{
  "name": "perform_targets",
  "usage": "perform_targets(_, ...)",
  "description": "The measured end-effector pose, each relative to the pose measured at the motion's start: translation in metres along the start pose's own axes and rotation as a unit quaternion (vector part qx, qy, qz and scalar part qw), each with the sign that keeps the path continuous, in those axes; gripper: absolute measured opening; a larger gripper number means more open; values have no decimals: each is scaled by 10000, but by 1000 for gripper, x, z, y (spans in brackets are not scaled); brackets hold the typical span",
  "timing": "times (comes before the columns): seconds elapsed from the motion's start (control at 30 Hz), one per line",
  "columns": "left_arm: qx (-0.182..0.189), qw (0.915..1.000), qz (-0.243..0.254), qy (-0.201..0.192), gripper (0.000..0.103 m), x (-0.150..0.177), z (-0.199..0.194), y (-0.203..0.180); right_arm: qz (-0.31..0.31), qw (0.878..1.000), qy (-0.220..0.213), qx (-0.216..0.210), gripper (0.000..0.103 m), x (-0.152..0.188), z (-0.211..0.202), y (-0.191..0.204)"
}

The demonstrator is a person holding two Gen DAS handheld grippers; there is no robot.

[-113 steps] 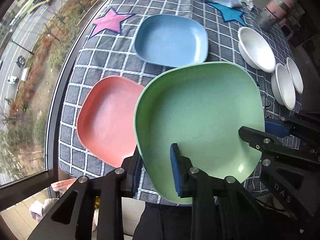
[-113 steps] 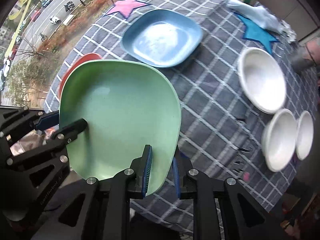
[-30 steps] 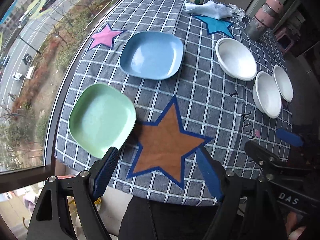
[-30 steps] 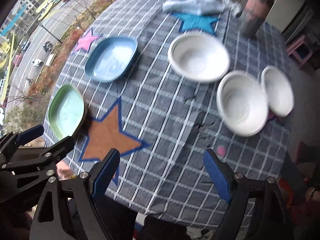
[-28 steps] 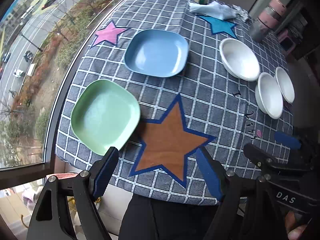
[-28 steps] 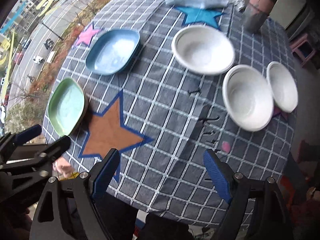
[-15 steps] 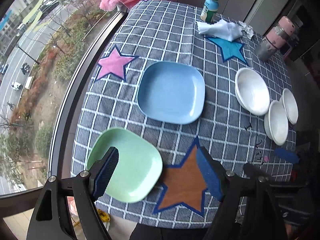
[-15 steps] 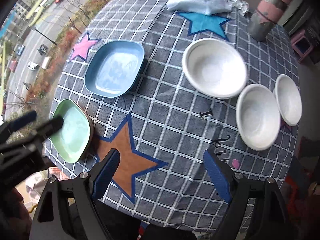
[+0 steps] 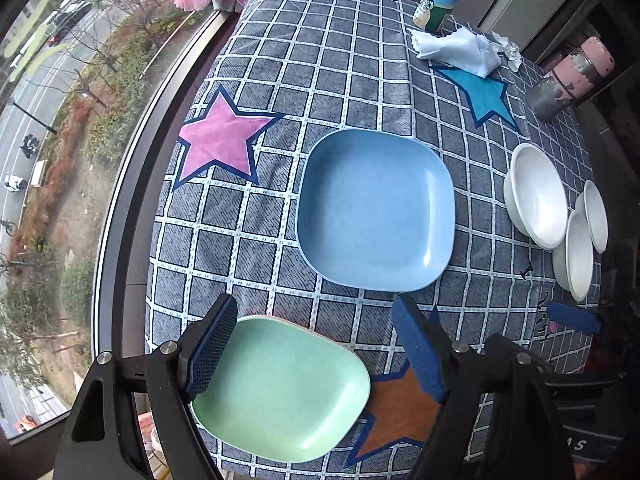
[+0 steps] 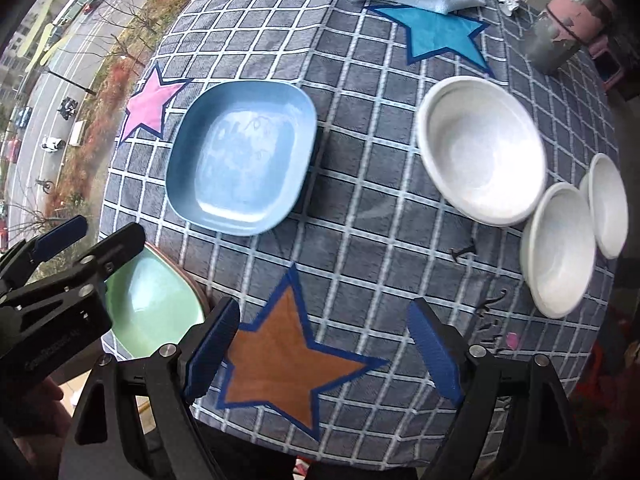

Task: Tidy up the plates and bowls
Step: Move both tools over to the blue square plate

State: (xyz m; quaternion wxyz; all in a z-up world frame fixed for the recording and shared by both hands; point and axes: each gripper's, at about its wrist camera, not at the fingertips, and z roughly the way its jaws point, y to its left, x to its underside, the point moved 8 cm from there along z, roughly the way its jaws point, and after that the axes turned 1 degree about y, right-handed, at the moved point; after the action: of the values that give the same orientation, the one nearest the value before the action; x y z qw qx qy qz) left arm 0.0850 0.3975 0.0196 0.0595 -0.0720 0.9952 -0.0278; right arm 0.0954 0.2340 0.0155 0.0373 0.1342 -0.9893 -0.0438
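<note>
Both grippers point down over the checked worktop (image 9: 352,60), jaws spread wide and empty. Left gripper (image 9: 316,354) hangs above the green plate (image 9: 280,388), which sits on a reddish plate at the near edge. Right gripper (image 10: 320,354) is over the orange star (image 10: 280,352). Blue plate (image 10: 240,160) mid-worktop; three white bowls (image 10: 480,148) right.

Blue plate (image 9: 376,210): smooth plastic look, soft sheen.
Green plate (image 9: 280,388): same finish, faintly speckled.
White bowls (image 10: 480,148): smooth, low gloss.
Counter cloth (image 9: 332,60): woven fabric, matt, with stitched-on stars.
White rag (image 9: 460,50): crumpled soft cloth.
Left claw (image 9: 316,354): matt black frame, blue ribbed pads.
Canister (image 9: 568,80): dull metal, chipped pink paint.
</note>
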Motion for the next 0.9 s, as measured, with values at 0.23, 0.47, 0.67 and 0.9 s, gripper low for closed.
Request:
perform_targets(0.23, 1, 9998, 149, 100, 83, -10, 11, 6, 306, 9995, 52, -24, 87, -5, 10, 1)
perform_targets(0.47, -126, 9993, 229, 260, 83, -19, 29, 14, 260, 9994, -3, 212, 87, -22, 18, 2)
perform_targets(0.67, -214, 9987, 254, 387, 82, -35, 48, 23, 325, 9994, -54, 79, 87, -43, 23, 7)
perform_targets(0.9, -298, 9973, 471, 471, 82, -60, 66, 19, 440, 9989, -74, -144, 83, -65, 34, 12)
